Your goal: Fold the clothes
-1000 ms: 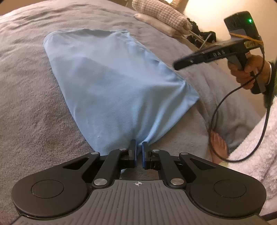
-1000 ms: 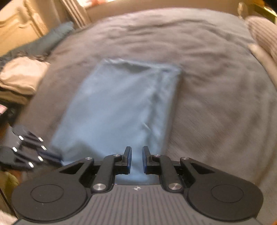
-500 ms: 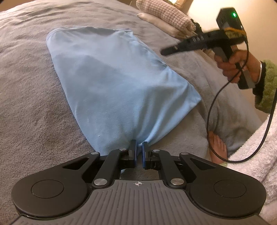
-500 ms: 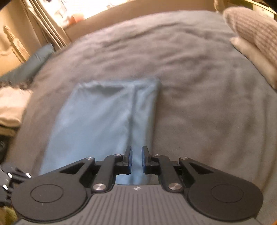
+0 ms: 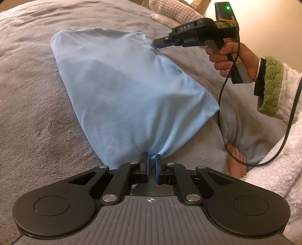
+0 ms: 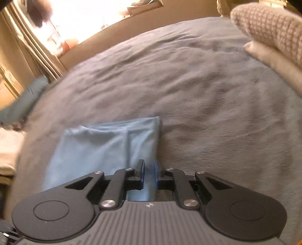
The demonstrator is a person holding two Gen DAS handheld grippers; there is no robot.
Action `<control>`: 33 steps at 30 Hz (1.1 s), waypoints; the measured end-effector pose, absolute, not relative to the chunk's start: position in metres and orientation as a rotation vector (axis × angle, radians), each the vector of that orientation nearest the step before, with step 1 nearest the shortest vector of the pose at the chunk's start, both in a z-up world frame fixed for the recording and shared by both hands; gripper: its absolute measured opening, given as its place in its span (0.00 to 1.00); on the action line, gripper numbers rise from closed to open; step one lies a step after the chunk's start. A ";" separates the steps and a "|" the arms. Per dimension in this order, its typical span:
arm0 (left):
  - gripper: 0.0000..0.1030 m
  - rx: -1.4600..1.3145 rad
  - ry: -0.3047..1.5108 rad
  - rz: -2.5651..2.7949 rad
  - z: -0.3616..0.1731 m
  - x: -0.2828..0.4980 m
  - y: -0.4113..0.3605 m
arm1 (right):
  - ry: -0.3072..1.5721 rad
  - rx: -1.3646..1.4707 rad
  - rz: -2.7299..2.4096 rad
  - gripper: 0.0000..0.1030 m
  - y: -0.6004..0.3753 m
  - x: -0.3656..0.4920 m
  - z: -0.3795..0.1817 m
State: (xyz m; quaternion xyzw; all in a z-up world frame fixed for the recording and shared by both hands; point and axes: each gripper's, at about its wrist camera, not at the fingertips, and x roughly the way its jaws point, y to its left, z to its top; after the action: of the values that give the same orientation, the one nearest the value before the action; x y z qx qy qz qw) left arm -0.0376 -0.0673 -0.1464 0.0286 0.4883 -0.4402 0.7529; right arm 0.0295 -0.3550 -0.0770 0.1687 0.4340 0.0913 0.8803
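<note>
A light blue garment lies folded lengthwise on the grey bed blanket. My left gripper is shut on its near edge, and the cloth bunches at the fingertips. A hand holds my right gripper with its tips at the garment's far right edge, close to the far corner. In the right wrist view the right gripper hovers low over the garment along that edge. Its jaws stand nearly together, and I see no cloth pinched between them.
Knitted pillows lie at the head of the bed. A black cable hangs from the right gripper past a bare foot and a white fleece robe. Folded clothes sit beyond the bed's left side.
The right gripper has swung down and leftwards to the garment's far right edge, rolling as it went. The left gripper has kept still, shut on the near edge.
</note>
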 end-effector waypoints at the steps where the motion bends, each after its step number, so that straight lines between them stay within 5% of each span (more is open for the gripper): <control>1: 0.06 0.060 1.066 -0.961 -0.146 -0.038 -0.067 | 0.908 0.355 0.201 0.10 -0.353 0.033 -0.078; 33: 0.07 0.065 1.063 -0.953 -0.153 -0.054 -0.071 | 0.876 0.491 0.046 0.12 -0.372 0.080 -0.092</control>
State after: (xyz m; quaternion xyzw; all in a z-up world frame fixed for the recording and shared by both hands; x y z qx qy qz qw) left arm -0.0542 -0.0711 -0.1534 0.0296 0.4873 -0.4370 0.7555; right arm 0.0795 -0.3716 -0.0923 0.2354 0.4196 0.0218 0.8764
